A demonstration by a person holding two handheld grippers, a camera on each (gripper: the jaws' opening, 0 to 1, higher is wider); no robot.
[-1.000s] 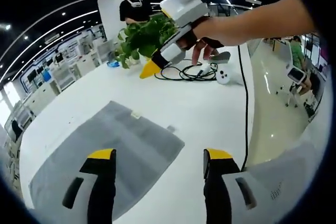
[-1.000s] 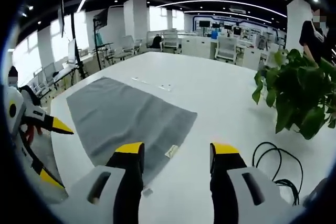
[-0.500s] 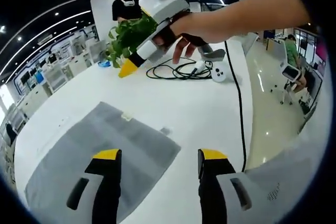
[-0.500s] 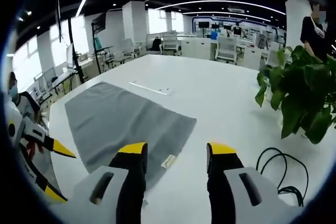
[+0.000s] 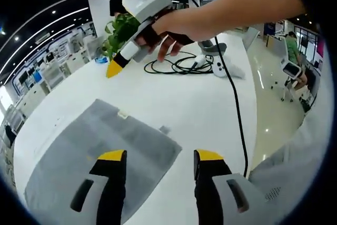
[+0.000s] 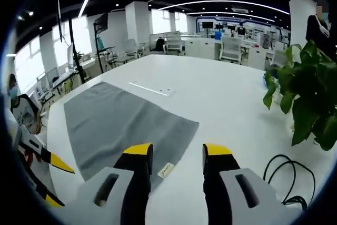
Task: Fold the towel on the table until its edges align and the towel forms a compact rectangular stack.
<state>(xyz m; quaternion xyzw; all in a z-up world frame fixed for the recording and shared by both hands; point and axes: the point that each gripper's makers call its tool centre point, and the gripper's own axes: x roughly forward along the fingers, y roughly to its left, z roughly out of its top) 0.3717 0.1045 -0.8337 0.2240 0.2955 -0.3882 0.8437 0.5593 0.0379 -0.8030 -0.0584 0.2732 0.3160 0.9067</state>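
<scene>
The grey towel lies flat and spread out on the white table, with a small label at one edge. My left gripper hovers open over the towel's near right corner, with nothing between its jaws. A bare hand holds my right gripper above the towel's far edge, its yellow tips pointing down at the cloth. In the right gripper view the towel spreads ahead and to the left. My right gripper stands open over the labelled corner. The left gripper enters at the lower left.
A potted green plant and coiled black cables sit on the table beyond the towel, beside a small white round device. A black cord runs along the table's right edge. A thin white strip lies past the towel. People stand further off.
The right gripper has swung left and lower, closer to the towel's far edge. Both pairs of jaws stand slightly narrower than before. The towel has not moved.
</scene>
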